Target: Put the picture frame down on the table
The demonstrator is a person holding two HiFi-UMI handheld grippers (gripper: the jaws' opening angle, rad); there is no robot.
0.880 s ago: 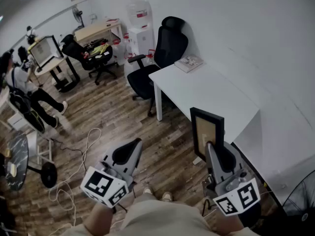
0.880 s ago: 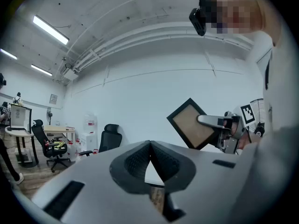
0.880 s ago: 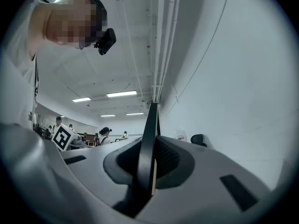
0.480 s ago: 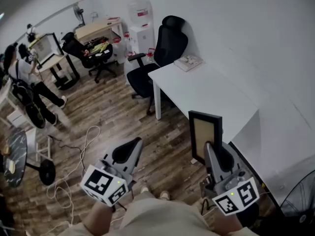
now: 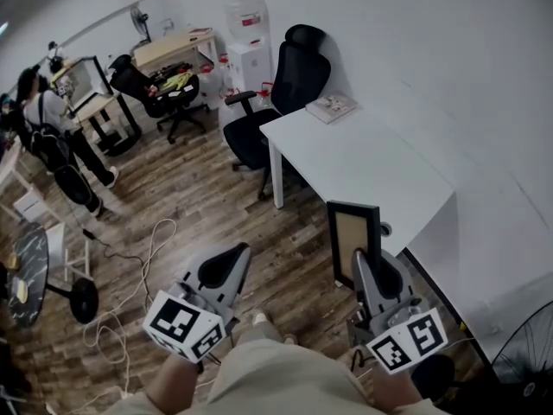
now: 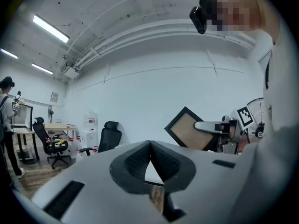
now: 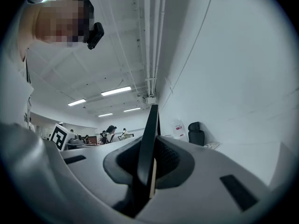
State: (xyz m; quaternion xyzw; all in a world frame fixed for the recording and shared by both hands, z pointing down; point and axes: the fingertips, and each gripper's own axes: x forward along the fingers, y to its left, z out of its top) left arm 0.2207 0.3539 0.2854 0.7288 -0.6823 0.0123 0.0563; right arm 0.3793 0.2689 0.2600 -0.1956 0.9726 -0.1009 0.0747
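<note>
The picture frame (image 5: 353,240), black-edged with a tan panel, stands upright off the near corner of the white table (image 5: 363,162). My right gripper (image 5: 365,266) is shut on its lower edge. In the right gripper view the picture frame (image 7: 148,143) runs edge-on up between the jaws. The left gripper view shows the picture frame (image 6: 189,129) tilted at right, held by the other gripper. My left gripper (image 5: 223,271) hangs over the wood floor at lower left; its jaws meet with nothing between them (image 6: 150,158).
A magazine (image 5: 331,108) lies at the table's far end. A black office chair (image 5: 276,102) stands at the table's left side. A white wall (image 5: 449,85) runs along the right. A cable (image 5: 143,266) loops on the floor. A person (image 5: 52,145) stands far left.
The right gripper and the picture frame have shifted slightly left and toward me. The person at far left has walked a little farther off. The left gripper has hardly moved.
</note>
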